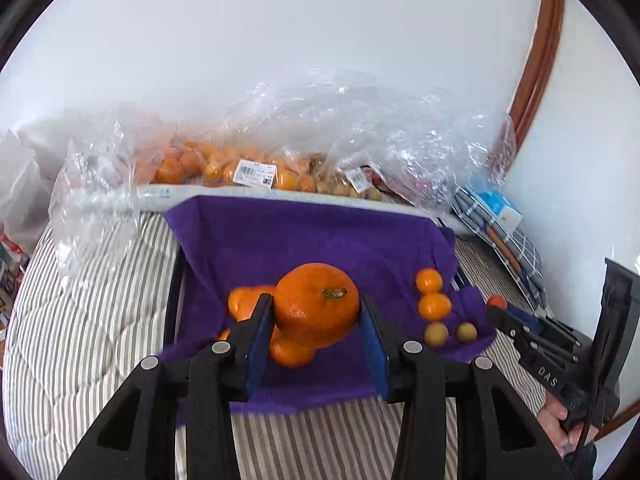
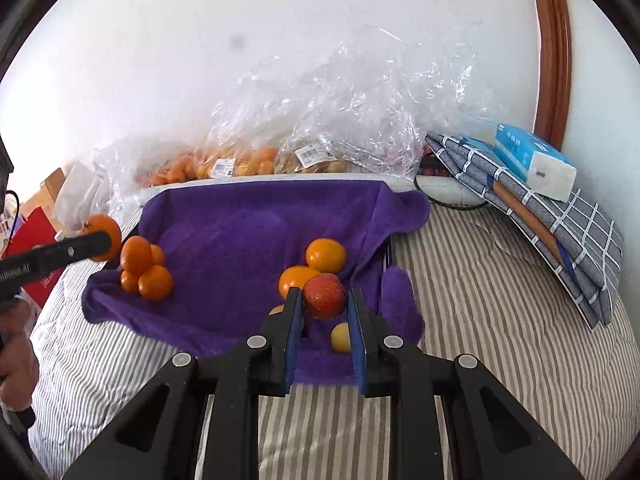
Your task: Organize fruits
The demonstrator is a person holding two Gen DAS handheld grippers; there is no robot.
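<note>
My left gripper (image 1: 316,308) is shut on a large orange mandarin (image 1: 316,304) with a green stem, held over a pile of several mandarins (image 1: 290,350) at the left of the purple towel (image 1: 312,240). My right gripper (image 2: 323,300) is shut on a small red fruit (image 2: 325,295) above the towel's (image 2: 248,228) right side, where two small oranges (image 2: 326,255) and two small yellow fruits (image 2: 341,337) lie. In the left wrist view the right gripper (image 1: 496,306) shows at the right with the red fruit (image 1: 497,301). In the right wrist view the left gripper (image 2: 102,240) shows at the left.
Clear plastic bags (image 1: 248,168) of oranges and small fruits lie behind the towel along the white wall. A folded checked cloth (image 2: 560,232) with a tissue pack (image 2: 532,164) lies at the right. The towel rests on a striped bedcover (image 2: 500,320).
</note>
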